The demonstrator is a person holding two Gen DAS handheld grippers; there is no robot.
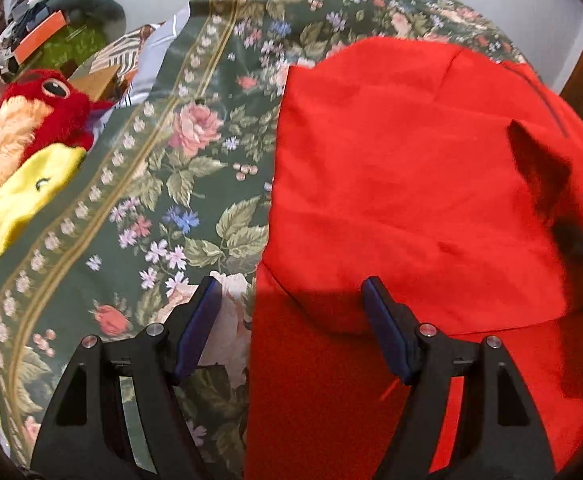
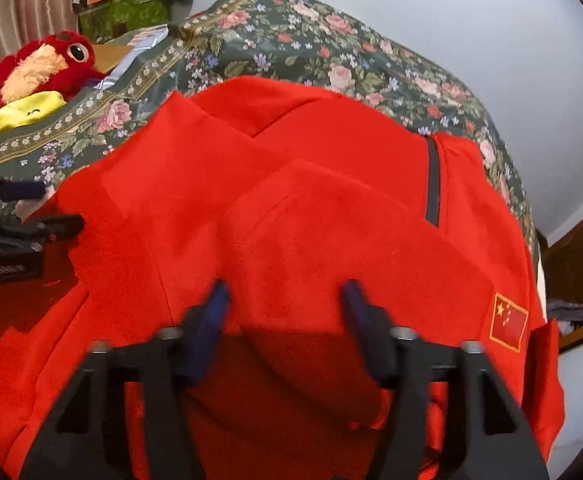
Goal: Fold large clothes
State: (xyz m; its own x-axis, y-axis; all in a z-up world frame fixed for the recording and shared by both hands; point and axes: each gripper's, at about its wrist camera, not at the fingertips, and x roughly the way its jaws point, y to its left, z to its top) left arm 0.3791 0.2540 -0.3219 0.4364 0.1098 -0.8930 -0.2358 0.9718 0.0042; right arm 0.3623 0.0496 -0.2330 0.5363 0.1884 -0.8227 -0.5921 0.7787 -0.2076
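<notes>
Covering the bed, a dark green floral bedspread (image 1: 179, 168) printed with pink roses and a pale banded border fills most of both views. On it lies the red fleece jacket (image 2: 331, 240), soft and matte, spread flat with one panel folded over itself; its straight left edge runs down the middle of the left wrist view (image 1: 411, 180). A dark zipper strip (image 2: 433, 184) stands on the jacket's far right part, and a small sewn flag patch (image 2: 508, 322), red with yellow stars and a yellow edge, sits near its right hem. Beside the bed's left edge a fuzzy red plush toy (image 1: 23, 128) with a big dark eye leans over a yellow cloth (image 1: 27, 196). Behind it sits a heap of clutter with an orange box (image 1: 39, 38). The left gripper (image 1: 291, 300) hovers with fingers spread wide, gripping nothing, over the jacket's left edge. The right gripper (image 2: 285, 300), blurred, likewise has its fingers wide apart above the folded panel.
</notes>
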